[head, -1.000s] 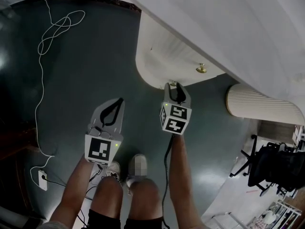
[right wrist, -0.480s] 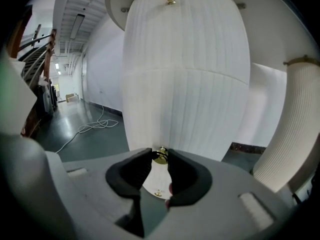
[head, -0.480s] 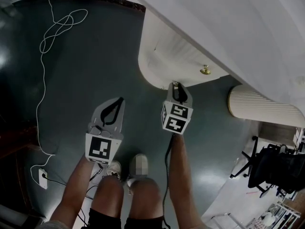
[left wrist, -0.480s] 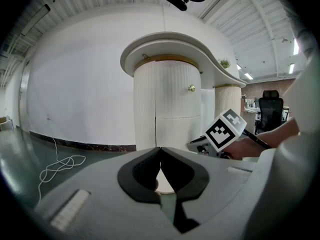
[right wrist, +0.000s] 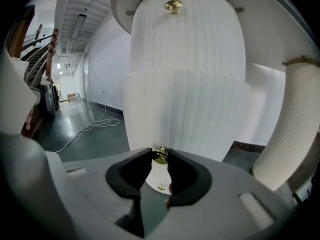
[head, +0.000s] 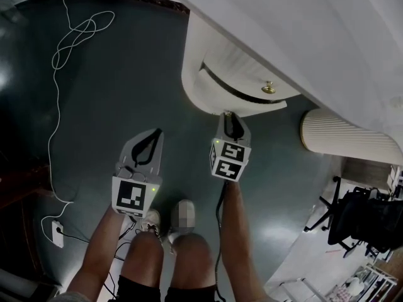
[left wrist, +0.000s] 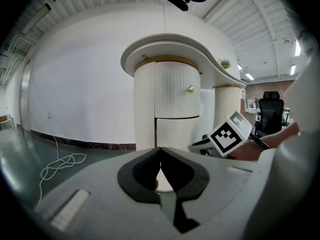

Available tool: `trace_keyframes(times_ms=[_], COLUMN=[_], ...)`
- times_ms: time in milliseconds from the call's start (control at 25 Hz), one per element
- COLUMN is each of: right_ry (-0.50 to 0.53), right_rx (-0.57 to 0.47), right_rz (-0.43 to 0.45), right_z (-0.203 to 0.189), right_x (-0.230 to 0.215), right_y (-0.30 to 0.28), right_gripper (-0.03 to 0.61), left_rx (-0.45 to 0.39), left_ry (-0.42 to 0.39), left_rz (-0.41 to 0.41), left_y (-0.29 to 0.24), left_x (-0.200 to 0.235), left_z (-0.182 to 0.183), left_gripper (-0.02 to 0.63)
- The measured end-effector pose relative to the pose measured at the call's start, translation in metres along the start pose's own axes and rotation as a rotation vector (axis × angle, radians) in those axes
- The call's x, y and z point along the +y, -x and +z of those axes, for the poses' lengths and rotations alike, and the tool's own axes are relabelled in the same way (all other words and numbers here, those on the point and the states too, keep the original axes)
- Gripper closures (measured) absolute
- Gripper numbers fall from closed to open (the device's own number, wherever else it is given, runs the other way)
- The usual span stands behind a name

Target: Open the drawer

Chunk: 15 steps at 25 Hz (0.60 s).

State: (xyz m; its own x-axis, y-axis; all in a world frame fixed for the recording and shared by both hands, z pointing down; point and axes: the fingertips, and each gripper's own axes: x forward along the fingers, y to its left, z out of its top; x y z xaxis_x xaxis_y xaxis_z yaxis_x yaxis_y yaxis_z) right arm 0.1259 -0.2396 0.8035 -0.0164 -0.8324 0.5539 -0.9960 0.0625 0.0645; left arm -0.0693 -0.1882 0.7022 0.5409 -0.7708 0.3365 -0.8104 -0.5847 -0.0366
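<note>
A white fluted round cabinet [head: 217, 68] stands ahead of me. Its lower drawer [head: 236, 100] sticks out a little, with a dark gap above it. My right gripper [right wrist: 160, 155] has just closed and is shut on the drawer's brass knob [right wrist: 160, 156]; in the head view that gripper [head: 230, 116] hides this knob. A second brass knob [head: 269, 87] sits on the panel above, and the same knob [right wrist: 173, 5] shows high up in the right gripper view. My left gripper [head: 153, 137] hangs over the floor to the left, shut and empty, its tips [left wrist: 160, 149] meeting.
A white cable [head: 70, 39] loops over the dark green floor to a plug [head: 56, 236] at the left. A second fluted column [head: 346, 140] stands to the right and an office chair [head: 365, 222] beyond it. The person's shoes [head: 182, 218] are below the grippers.
The drawer has slid out of the cabinet toward me, and a dark gap now shows above it. My right gripper has drawn back slightly with the knob. The left gripper has kept still.
</note>
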Motion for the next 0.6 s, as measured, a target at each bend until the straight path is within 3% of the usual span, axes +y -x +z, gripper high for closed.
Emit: trace_keyframes(times_ms=[600], right_ry=[-0.02], right_rx=[0.061], right_rz=[0.001], right_z=[-0.035], right_x=[0.022], right_y=[0.052], right_gripper=[0.474], left_rx=[0.054], left_ry=[0.04], left_rz=[0.01], left_y=[0.044], left_x=[-0.001], left_z=[-0.009], left_gripper=[0.603])
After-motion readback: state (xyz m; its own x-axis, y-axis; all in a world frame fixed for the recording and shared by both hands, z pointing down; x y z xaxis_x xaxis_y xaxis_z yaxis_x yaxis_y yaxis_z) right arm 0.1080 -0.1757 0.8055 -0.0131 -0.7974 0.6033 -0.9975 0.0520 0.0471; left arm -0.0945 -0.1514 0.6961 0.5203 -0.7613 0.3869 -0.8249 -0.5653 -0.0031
